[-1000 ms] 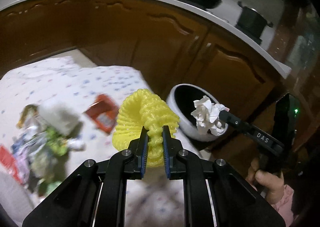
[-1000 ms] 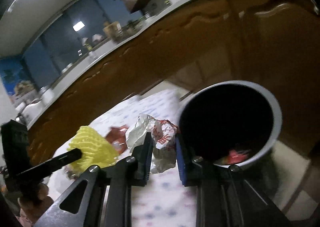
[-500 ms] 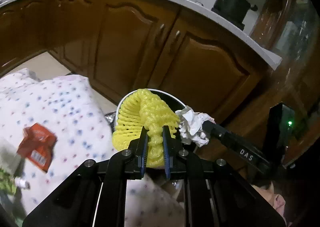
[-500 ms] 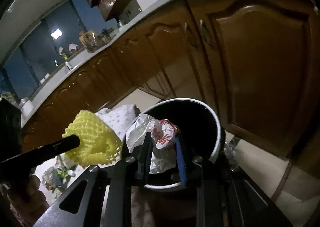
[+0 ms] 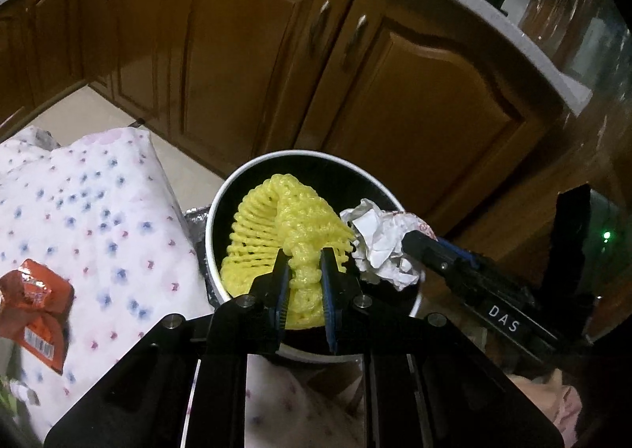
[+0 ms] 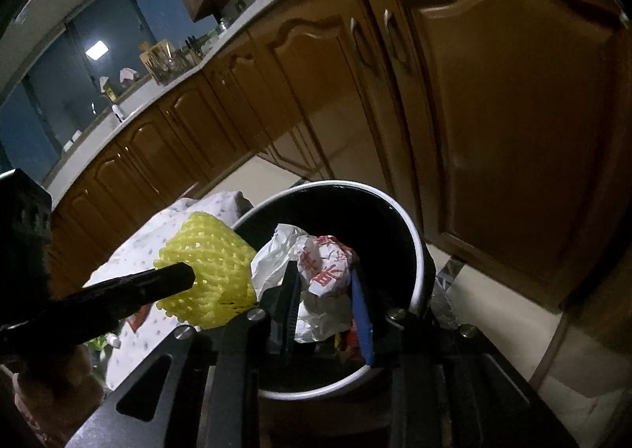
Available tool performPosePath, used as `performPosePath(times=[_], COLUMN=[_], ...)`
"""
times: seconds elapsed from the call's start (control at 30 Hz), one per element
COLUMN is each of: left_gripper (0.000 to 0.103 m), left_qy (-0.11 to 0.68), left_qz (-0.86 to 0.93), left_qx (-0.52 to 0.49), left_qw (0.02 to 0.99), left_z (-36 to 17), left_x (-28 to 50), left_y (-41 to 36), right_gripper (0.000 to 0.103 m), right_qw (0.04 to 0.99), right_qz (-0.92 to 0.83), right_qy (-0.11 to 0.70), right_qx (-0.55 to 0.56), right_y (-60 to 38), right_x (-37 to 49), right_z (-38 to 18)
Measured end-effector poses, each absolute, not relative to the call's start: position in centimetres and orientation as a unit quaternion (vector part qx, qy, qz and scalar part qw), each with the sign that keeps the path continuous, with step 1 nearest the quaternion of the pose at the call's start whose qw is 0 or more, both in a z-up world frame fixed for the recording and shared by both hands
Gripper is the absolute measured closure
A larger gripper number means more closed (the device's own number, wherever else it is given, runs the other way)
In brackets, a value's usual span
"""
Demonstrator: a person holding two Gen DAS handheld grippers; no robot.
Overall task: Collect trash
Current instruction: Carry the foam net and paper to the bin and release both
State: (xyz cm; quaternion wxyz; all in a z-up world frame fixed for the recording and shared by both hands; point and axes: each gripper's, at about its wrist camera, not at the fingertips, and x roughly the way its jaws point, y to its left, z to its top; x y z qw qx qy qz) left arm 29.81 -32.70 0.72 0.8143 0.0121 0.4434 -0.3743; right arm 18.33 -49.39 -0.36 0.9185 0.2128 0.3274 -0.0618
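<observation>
two hand-held grippers hover over a round white-rimmed bin (image 5: 221, 211) with a dark inside, standing on the floor beside brown kitchen cabinets (image 5: 245, 64). the left gripper (image 5: 303, 278) pinches a yellow foam fruit net (image 5: 284, 226) above the bin's mouth. at its 3 o'clock the right gripper (image 6: 324, 302) has just been opening its jaws; a crumpled white wrapper with red print (image 6: 320, 270) sits between them, above the opening. at 9 o'clock of the bin lies a flowered cloth (image 5: 94, 219), with an orange snack packet (image 5: 35, 302) at its 8 o'clock edge.
</observation>
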Motion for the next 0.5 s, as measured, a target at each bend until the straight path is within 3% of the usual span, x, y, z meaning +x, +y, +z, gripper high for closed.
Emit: performPosePath(times=[0.07, 0.13, 0.27, 0.4, 0.5], left_gripper=[0.084, 0.063, 0.047, 0.038, 0.037], left_qy=[0.448, 0.454, 0.448, 0.444, 0.437], left_qz=[-0.372, -0.364, -0.357, -0.344, -0.336], left_qx=[0.014, 0.012, -0.001, -0.024, -0.037], left_qw=[0.813, 0.813, 0.819, 0.827, 0.833], left_z=[0.4, 0.2, 0.6, 0.9, 1.1], left_x=[29.9, 29.9, 29.4, 28.7, 28.1], left_y=[-32.9, -32.8, -31.4, -29.1, -27.4], right_gripper=[0.073, 0.065, 0.055, 0.051, 0.040], right_qw=[0.917, 0.916, 0.918, 0.922, 0.924], right_qz=[-0.063, -0.064, -0.066, -0.062, -0.056], right_qy=[0.331, 0.329, 0.315, 0.296, 0.282], right_qx=[0.215, 0.220, 0.232, 0.243, 0.252], right_y=[-49.5, -49.6, -49.9, -49.7, -49.1], right_x=[18.5, 18.3, 17.5, 16.3, 15.6], right_z=[-0.5, -0.5, -0.1, 0.7, 1.2])
